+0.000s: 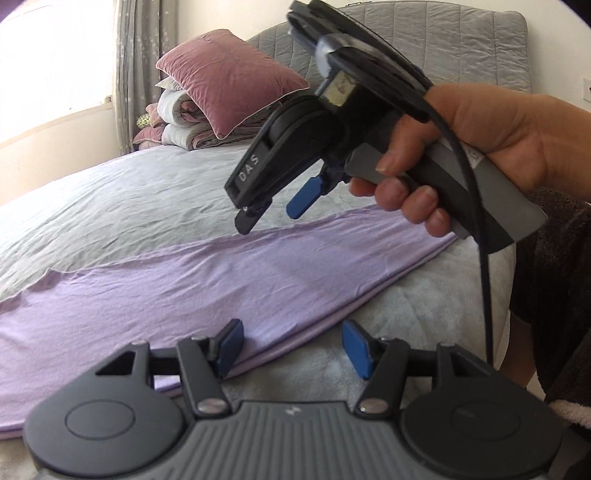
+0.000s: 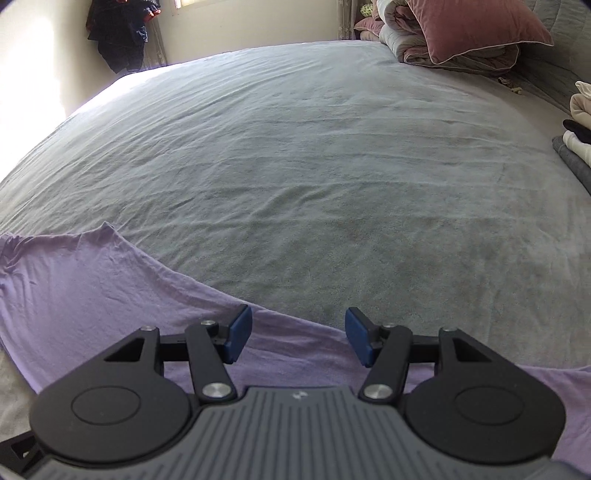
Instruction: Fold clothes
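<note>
We can read the white letters "DAS" on the black side of the right gripper.

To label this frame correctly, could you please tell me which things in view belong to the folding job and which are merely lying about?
Belongs to the job:
- lilac garment, spread flat on the bed
- left gripper, open
- right gripper, open

Lying about:
- mauve pillow
- rolled quilt
- stacked clothes
- dark hanging clothes
- grey bedsheet

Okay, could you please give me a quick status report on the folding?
Left gripper open, right gripper open, both empty. Lilac garment flat on grey bedsheet, not gripped. Nothing in the way.
</note>
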